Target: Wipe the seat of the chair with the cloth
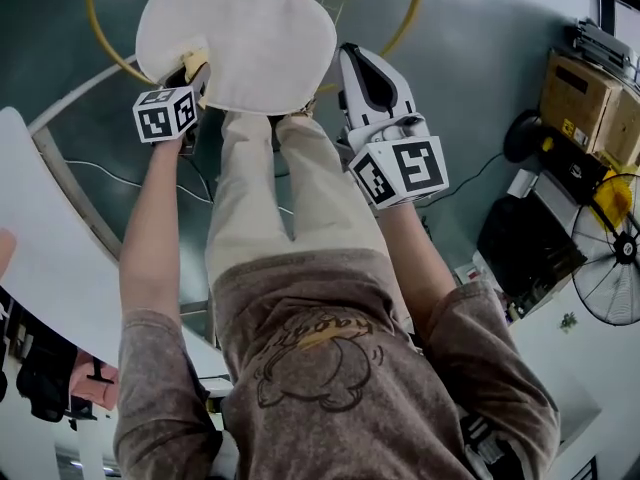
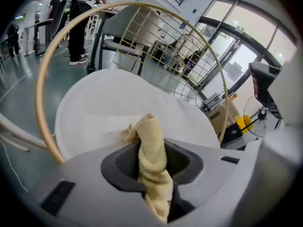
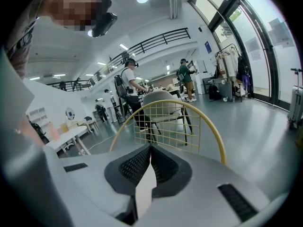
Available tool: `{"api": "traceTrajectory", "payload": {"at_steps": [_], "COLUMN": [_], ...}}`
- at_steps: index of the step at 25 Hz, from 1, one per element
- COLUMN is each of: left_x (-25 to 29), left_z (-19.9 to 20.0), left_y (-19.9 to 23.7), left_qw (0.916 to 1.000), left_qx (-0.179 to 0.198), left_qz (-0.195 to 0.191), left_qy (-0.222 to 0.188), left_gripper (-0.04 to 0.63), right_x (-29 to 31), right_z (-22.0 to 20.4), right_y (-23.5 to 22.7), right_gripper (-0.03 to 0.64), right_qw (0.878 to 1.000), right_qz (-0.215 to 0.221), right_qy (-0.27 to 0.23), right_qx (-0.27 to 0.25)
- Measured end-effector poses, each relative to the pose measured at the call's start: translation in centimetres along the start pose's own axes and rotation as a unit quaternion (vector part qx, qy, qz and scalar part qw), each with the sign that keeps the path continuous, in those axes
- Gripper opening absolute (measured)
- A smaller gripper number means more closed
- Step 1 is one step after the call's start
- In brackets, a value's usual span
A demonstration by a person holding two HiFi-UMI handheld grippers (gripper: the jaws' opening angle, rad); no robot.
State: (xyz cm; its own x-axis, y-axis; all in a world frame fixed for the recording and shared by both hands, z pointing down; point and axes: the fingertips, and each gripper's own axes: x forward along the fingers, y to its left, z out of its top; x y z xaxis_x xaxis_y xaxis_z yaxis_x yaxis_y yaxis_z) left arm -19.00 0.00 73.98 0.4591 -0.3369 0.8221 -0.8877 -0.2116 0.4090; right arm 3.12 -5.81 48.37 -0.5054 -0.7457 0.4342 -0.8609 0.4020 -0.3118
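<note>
The left claw (image 1: 186, 76) is clamping the cloth (image 2: 152, 150) at the seat (image 1: 250, 28) edge for wiping, while the right claw (image 3: 149, 167) is hovering closed, empty.

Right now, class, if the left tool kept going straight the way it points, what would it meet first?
Most likely the white chair seat: the left tool, shut on the yellow cloth, aims just over it, cloth tip first. The wire chair back stands beyond. Depth is hard to judge.

White chair seat (image 1: 250, 28), yellow cloth (image 2: 150, 150) touching its near edge, grey-green floor (image 1: 480, 48) underneath
</note>
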Motion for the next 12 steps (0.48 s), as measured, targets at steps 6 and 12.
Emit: {"api": "traceTrajectory", "payload": {"at_steps": [6,12], "left_x": [1.4,2.4], "left_z": [-1.7,-3.5], "left_y": [-4.3,-8.9], "left_qw": [0.9995,0.9971], "left_qx": [-0.008,-0.033], "left_qz": [-0.029,-0.066], "left_qy": [0.011,0.018], "left_gripper": [0.12,0.12], "right_x": [-1.0,-1.9], "right_z": [-0.3,-0.3], "right_y": [-1.1,-1.6], "right_gripper": [0.028,0.028], "right_qw": [1.0,1.0], "right_qz": [-0.009,-0.008], "right_qy": [0.001,-0.003], "right_qx": [0.005,0.005]}}
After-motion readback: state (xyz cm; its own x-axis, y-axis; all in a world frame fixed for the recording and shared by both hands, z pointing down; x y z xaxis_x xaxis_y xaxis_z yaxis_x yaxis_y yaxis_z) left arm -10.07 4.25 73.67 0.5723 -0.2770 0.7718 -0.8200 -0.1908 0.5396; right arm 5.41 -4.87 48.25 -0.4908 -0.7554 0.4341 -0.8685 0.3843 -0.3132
